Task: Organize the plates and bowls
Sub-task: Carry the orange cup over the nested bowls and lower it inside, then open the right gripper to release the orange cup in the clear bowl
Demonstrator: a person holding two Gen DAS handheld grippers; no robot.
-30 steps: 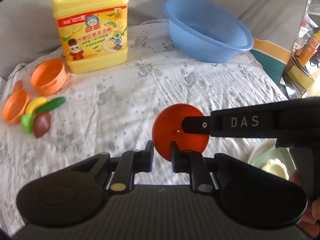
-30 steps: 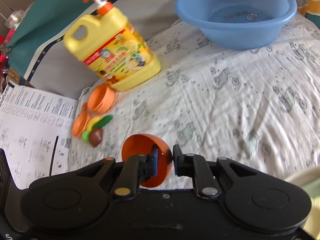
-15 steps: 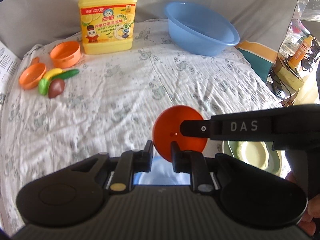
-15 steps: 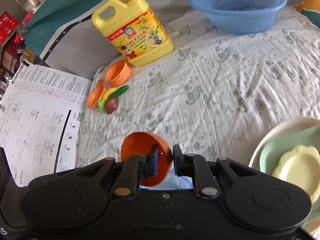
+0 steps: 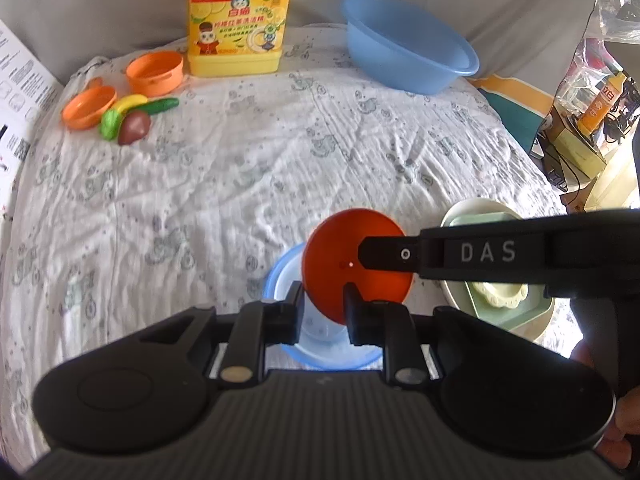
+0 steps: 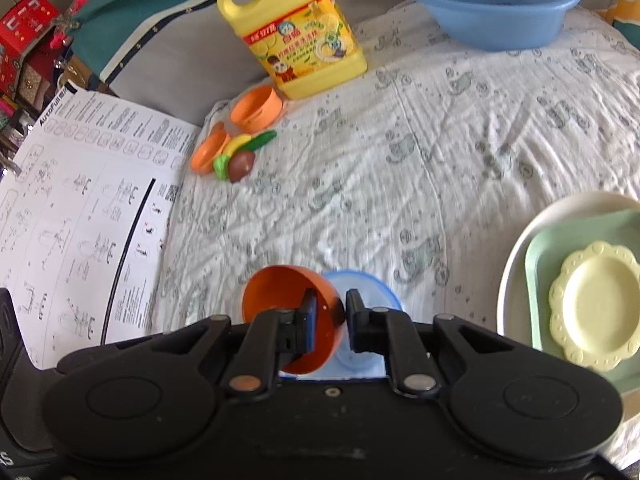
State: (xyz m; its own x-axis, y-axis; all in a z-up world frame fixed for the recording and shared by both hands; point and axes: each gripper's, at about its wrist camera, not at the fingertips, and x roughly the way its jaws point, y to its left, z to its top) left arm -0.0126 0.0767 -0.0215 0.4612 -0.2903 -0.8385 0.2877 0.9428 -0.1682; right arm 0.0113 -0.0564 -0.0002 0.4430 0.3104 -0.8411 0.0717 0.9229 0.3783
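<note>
- We see the right claw [image 6: 328, 312] clamping the orange bowl [image 6: 290, 312] by its rim, over the light blue bowl [image 6: 366, 292] at the bed's near edge.
- Left claw [image 5: 323, 312]: narrow gap at the bowl's rim; grip unclear.
- The cloth's [image 5: 280, 152] middle lies bare.
- Right edge: white plate [image 6: 520, 264] carries a green tray [image 6: 540, 264] and a yellow plate [image 6: 596, 304].

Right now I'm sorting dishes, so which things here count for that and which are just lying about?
For the job:
- orange bowl, held in the right tool
- small blue bowl
- stacked plates

Lying about:
- detergent jug
- blue basin
- toy food
- instruction sheet
</note>
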